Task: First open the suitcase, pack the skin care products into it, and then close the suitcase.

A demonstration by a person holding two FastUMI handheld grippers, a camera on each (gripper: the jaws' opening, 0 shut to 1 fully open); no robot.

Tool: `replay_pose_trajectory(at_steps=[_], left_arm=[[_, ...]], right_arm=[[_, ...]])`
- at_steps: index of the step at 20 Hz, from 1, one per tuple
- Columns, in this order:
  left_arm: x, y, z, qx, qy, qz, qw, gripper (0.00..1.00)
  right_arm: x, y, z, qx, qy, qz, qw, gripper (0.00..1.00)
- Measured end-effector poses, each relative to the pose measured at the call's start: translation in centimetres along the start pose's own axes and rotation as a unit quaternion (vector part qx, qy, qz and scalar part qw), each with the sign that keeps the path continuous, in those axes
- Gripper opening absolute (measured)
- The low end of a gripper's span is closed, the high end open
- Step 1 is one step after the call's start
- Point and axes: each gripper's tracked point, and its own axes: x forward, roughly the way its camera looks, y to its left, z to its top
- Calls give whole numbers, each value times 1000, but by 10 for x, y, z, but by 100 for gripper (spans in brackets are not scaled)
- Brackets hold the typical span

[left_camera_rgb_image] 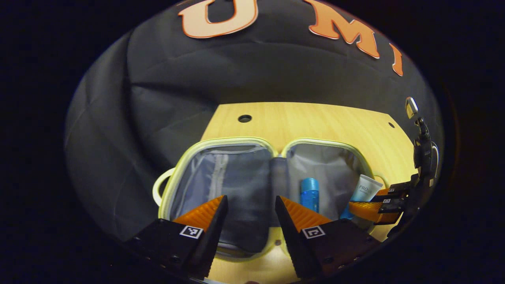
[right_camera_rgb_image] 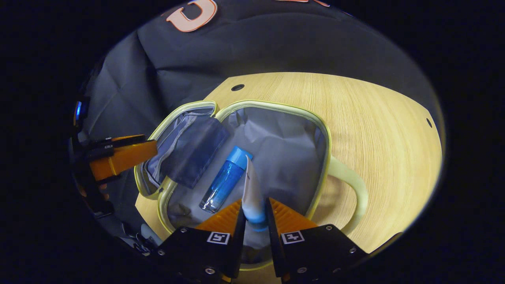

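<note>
Below, a pale wooden table (right_camera_rgb_image: 375, 130) under the open suitcase (right_camera_rgb_image: 321, 130).

Wooden table (right_camera_rgb_image: 375, 118) bearing an opened suitcase (right_camera_rgb_image: 276, 108).
The light-grained tabletop has small round holes near its far edge and right side; the suitcase lies flat on it, both halves spread, one pale handle resting on the wood.

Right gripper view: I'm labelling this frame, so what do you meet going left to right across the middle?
The other gripper → dark grey inner flap → blue transparent bottle → white squeeze tube held in the fingers → pale green suitcase handle → bare wooden table.
</note>
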Motion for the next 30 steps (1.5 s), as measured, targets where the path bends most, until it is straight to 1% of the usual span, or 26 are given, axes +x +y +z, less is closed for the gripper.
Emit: replay_pose_trajectory(at_steps=[2, 4, 7, 9, 10, 11, 12, 13, 14, 16, 18, 21, 24, 26, 27, 28, 29, 30], left_arm=[[-5, 23, 0, -14, -7, 23, 1000, 79], [-6, 49, 2, -30, -13, 41, 999, 79], [-11, 85, -1, -52, -21, 71, 996, 79], [-12, 104, 1, -67, -28, 82, 994, 80], [-12, 113, 3, -78, -32, 88, 993, 86], [-14, 122, 4, -86, -36, 91, 991, 90], [-15, 133, 5, -94, -41, 99, 990, 92], [-14, 144, 6, -101, -45, 103, 989, 92], [-14, 155, 6, -109, -46, 109, 987, 92], [-11, 174, 4, -129, -45, 111, 984, 93], [-3, 189, 2, -151, -44, 110, 981, 93], [12, 207, -9, -190, -34, 103, 976, 92], [33, 223, -25, -243, -12, 92, 966, 92], [49, 224, -35, -292, 4, 78, 953, 93], [55, 229, -42, -315, 7, 78, 946, 93], [60, 233, -45, -332, 13, 78, 940, 96], [65, 234, -49, -345, 17, 78, 935, 96], [72, 232, -50, -358, 20, 68, 931, 96]], right_arm=[[7, -5, 3, 17, 4, -6, 1000, 33], [15, -4, 3, 27, 13, -7, 1000, 35], [19, -3, 4, 27, 14, -10, 999, 33], [15, -4, 11, 26, 0, -10, 1000, 34], [10, -3, 17, 26, -12, -9, 1000, 40], [5, -8, 24, 25, -26, -17, 999, 45], [-3, -12, 32, 25, -44, -21, 999, 56], [-12, -18, 42, 24, -60, -30, 997, 60], [-25, -25, 52, 19, -80, -41, 996, 69], [-52, -40, 71, 1, -118, -67, 991, 78], [-83, -51, 91, -13, -154, -90, 984, 85], [-128, -59, 121, -26, -206, -108, 972, 90], [-164, -63, 144, -30, -238, -118, 964, 92], [-186, -64, 159, -24, -259, -125, 958, 92], [-197, -63, 169, -26, -275, -126, 953, 92], [-208, -62, 175, -28, -288, -132, 948, 92], [-217, -61, 180, -29, -298, -133, 945, 92], [-227, -59, 184, -29, -307, -135, 942, 93]])
